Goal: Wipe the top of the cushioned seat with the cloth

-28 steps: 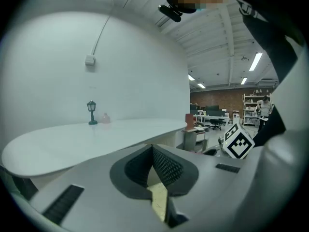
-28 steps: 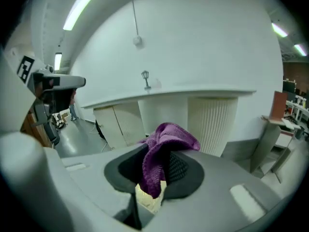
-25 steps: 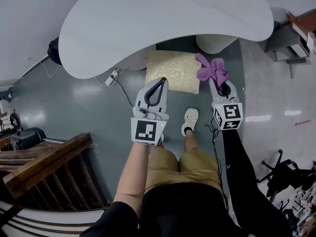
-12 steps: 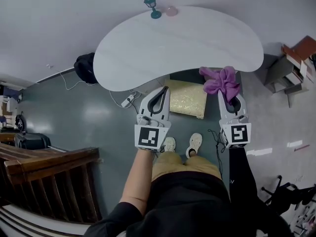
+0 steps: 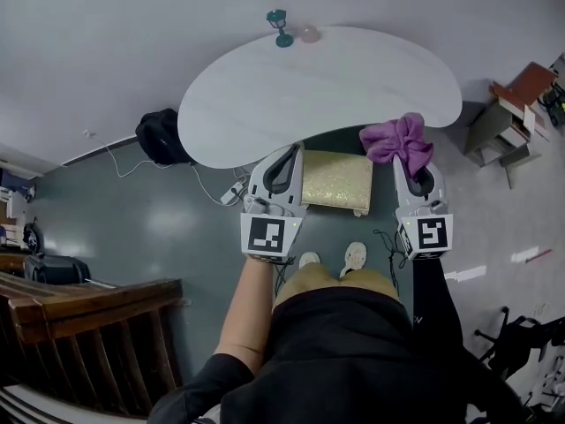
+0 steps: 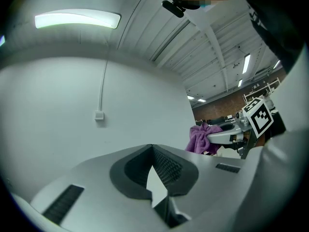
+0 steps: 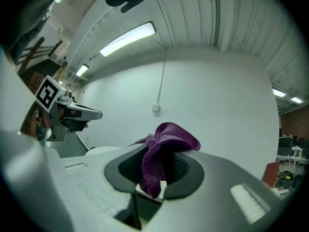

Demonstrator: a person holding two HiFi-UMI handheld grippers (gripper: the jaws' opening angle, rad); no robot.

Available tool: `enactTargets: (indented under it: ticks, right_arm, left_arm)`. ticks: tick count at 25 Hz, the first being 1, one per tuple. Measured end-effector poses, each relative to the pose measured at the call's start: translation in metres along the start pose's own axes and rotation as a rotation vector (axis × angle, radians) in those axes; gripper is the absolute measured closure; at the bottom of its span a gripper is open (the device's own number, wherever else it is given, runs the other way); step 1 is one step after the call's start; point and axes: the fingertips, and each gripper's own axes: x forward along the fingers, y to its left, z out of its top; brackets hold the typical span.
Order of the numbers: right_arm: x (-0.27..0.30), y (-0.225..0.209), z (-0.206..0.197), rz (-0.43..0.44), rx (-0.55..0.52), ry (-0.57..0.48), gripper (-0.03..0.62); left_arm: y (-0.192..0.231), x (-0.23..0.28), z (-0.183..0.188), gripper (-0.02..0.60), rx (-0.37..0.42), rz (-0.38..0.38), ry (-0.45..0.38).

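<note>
The gold cushioned seat [image 5: 336, 180] stands on the floor, partly tucked under the white table [image 5: 327, 87]. My right gripper [image 5: 402, 155] is shut on the purple cloth [image 5: 399, 140], which bunches above the jaws at the seat's right edge; the cloth [image 7: 161, 151] hangs out between the pads. My left gripper [image 5: 290, 151] is shut with nothing in it, held over the seat's left edge. Both gripper views look up at a white wall, so the seat is hidden there. The left gripper view shows its jaws [image 6: 152, 151] closed and the cloth [image 6: 202, 138] off to the right.
A black bag [image 5: 163, 137] lies on the floor left of the table. A teal object [image 5: 280, 26] and a pink one [image 5: 309, 34] sit on the table's far edge. Wooden railing [image 5: 79, 307] is at lower left, shelving [image 5: 512, 117] at right. Cables [image 5: 225, 191] trail near the seat.
The view has pulled back and the whole table now shows. Both grippers sit nearer the table edge, and the cloth now overlaps it. Both stay shut.
</note>
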Motion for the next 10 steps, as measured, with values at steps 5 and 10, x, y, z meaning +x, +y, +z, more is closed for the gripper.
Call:
enactTargets:
  ticks: [5, 10]
  right_arm:
    - [0.010, 0.004, 0.001, -0.033, 0.024, 0.013, 0.517]
    - [0.021, 0.041, 0.025, -0.057, 0.006, -0.003, 0.517]
  left_arm:
    - [0.013, 0.010, 0.001, 0.575, -0.010, -0.037, -0.014]
    - [0.047, -0.012, 0.004, 0.575, -0.017, -0.060, -0.025]
